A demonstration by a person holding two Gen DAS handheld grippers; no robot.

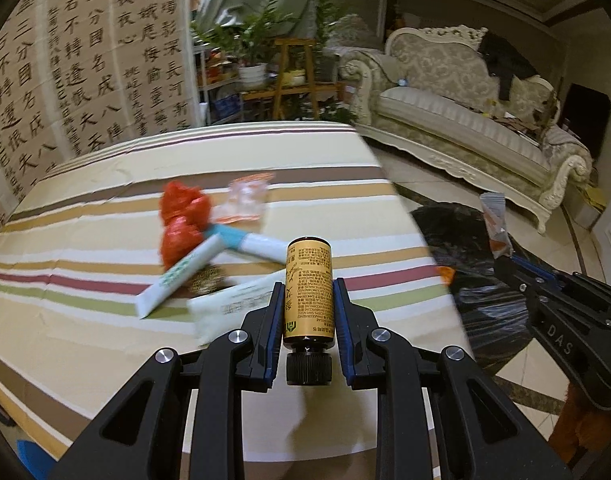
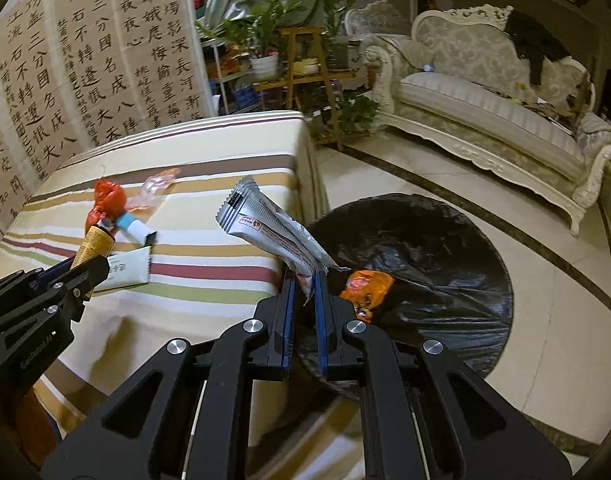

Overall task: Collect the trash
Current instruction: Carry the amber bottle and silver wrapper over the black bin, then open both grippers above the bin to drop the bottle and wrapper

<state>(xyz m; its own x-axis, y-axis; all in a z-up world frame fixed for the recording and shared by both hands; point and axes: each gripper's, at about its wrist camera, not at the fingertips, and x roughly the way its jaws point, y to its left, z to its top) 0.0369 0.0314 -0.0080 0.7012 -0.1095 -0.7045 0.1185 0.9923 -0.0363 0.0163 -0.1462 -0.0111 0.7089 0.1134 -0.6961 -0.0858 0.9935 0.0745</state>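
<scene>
Left hand-held gripper [image 1: 308, 304] is clamped on a small gold-labelled bottle w/ black screw cap [image 1: 308, 292]; blue pads press both sides of the label, cap end toward the camera, bottle base pointing away over the worktop [image 1: 85, 320]. Right hand-held gripper [image 2: 304, 296] is pinched nearly closed on the end of a silver foil sachet w/ red print [image 2: 265, 228], which sticks up and left from the jaws, above the edge of a bin lined w/ a black plastic bag [image 2: 445, 248]. An orange crumpled wrapper [image 2: 363, 286] lies inside the bag, just right of the right gripper's tips.

On the worktop, covered by a cream cloth w/ brown, red and green stripes: a white tube w/ green print [image 1: 181, 276], a white tube w/ blue end [image 1: 249, 242] crossing it, a pale flat sachet [image 1: 233, 304] just left of the left gripper's finger, a red crumpled plastic bag [image 1: 181, 220] touching the tubes, and a clear wrapper w/ orange edge [image 1: 245, 200] beside it. Bin stands on the tiled floor [image 2: 545, 320] right of the worktop.
</scene>
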